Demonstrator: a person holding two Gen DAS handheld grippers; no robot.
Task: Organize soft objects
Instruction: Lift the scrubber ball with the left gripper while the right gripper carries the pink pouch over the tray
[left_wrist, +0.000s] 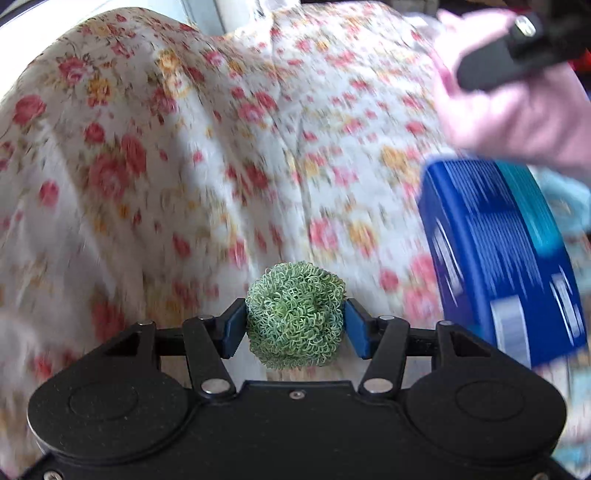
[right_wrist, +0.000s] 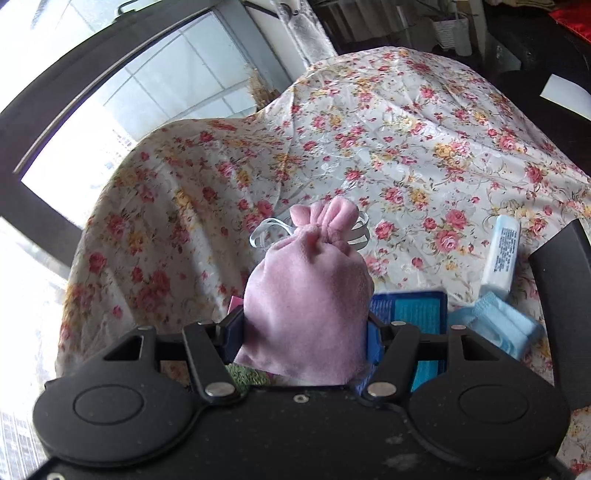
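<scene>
A round green curly scrubber (left_wrist: 295, 315) is pinched at its sides; a cinched pink velvet pouch (right_wrist: 308, 295) stands upright, pinched likewise.

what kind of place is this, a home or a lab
Most likely a room in a home. A floral cloth is draped over the furniture beside a big window, and household bits lie on it: a blue box and a white packet.
</scene>
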